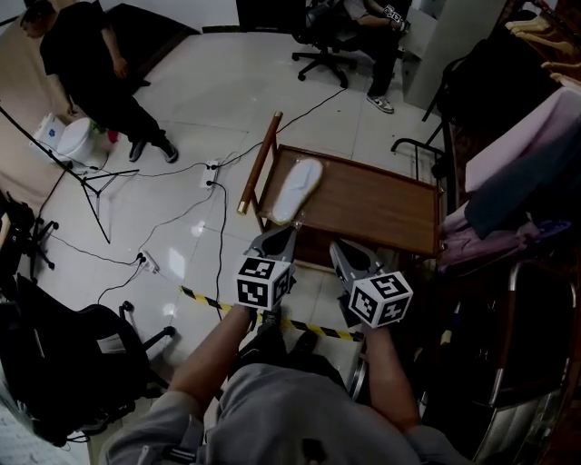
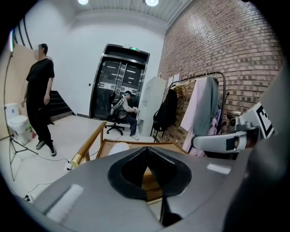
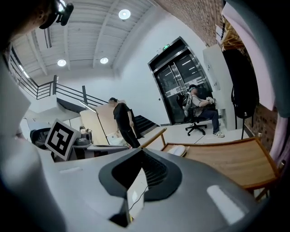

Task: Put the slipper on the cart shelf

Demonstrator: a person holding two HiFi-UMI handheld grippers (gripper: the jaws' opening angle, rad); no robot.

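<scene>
We hold nothing: the left gripper (image 1: 286, 234) has its jaws pressed tip to tip, and the right gripper (image 1: 341, 252) likewise meets at the tips, with only floor showing through the slit lower down. The white slipper (image 1: 298, 189) lies flat on the top shelf of the wooden cart (image 1: 390, 213), at the end by the handle rail (image 1: 259, 163), ahead of the left gripper and apart from it. From each gripper view our own grey housing covers the slipper's near end. From the head view the top shelf hides whatever lies below it, and hanging clothes (image 1: 526, 154) crowd the cart's far end. The seated person (image 1: 368, 27) is cut off by the upper edge. The green sign (image 2: 132, 48) over the door is too small for us to read, and the marker cubes (image 1: 263, 282) bear square patterns, not letters.
</scene>
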